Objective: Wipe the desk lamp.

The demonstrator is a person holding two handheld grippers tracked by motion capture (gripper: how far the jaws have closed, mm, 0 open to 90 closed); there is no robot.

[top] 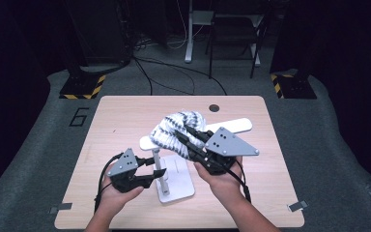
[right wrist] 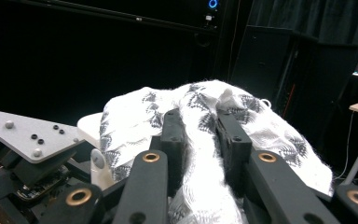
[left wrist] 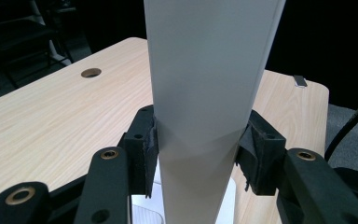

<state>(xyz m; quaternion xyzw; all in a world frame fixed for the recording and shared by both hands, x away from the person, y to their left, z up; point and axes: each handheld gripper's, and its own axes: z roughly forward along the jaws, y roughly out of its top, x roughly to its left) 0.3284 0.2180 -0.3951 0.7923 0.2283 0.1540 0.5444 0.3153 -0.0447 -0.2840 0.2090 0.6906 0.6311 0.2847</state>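
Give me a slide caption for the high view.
Left hand-held gripper clamps the white stand's post while the right hand-held gripper pinches a patterned cloth draped over its crossbar.

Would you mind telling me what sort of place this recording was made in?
Probably a lab recording bay: a wooden table on grey carpet marked with a 6, hazard-striped stand bases, and black curtains around it.

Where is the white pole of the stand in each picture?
High view: the white pole stands upright at lower centre, clamped by the left gripper.
Left gripper view: the pole rises up the middle, squeezed between the jaws.
Right gripper view: I can't pick it out; the patterned cloth covers the middle.
Shared landmark: the wooden table, in the high and left gripper views.
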